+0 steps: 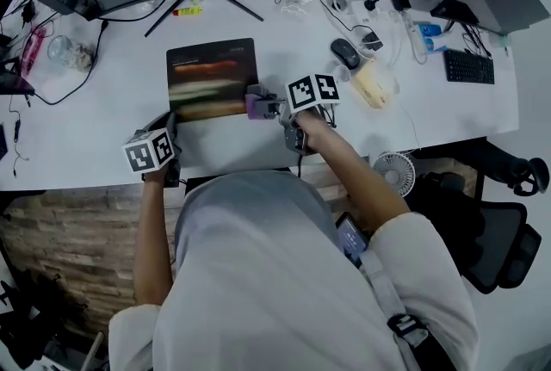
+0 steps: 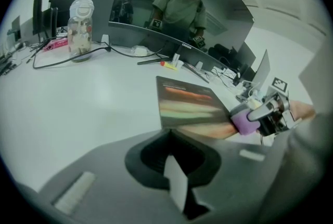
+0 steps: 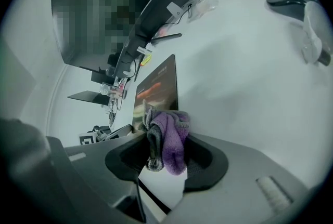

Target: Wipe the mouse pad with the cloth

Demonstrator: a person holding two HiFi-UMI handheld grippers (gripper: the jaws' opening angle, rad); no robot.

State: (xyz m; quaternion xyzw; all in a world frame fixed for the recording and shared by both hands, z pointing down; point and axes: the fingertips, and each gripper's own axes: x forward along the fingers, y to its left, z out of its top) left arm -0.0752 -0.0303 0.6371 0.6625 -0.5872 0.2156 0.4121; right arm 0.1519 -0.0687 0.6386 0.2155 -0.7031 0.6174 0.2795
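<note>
White desk [image 1: 95,115], cluttered. Mouse pad [image 1: 213,77] lies flat mid-desk, mouse [image 1: 345,52] well off to its right. Right gripper [image 1: 265,108] is clamped on the purple cloth [image 1: 255,107], at the pad's near right edge. Left gripper [image 1: 169,126] has its jaws together, empty, by the near left corner. Wipe looks barely started, with most of the pad left.

1. We find no word or number we can read — the small print on the mouse pad [image 1: 212,75] is blurred.
2. The left gripper [image 1: 167,126] and right gripper [image 1: 263,107] bear square coded markers only.
</note>
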